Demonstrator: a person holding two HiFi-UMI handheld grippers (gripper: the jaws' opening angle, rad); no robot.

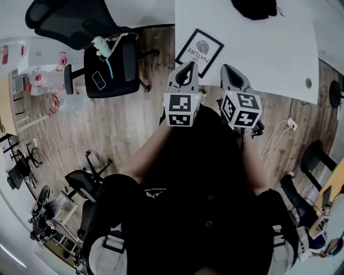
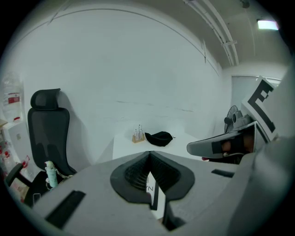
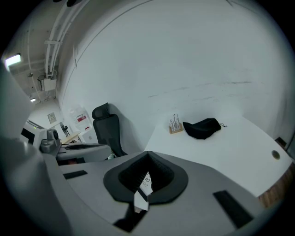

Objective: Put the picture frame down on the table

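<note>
Flat at the corner of the smooth white table (image 1: 258, 48) lies the frame (image 1: 199, 48), a slim black-edged rectangle around a white print. Just short of the frame, off the table's edge, two grey grippers hover side by side. The left gripper (image 1: 188, 65) and the right gripper (image 1: 228, 69) each have their ribbed black pads pressed together on nothing. Beyond the frame sit a soft black pouch (image 1: 255, 7) and a small wooden block (image 2: 138, 136) holding thin pins.
</note>
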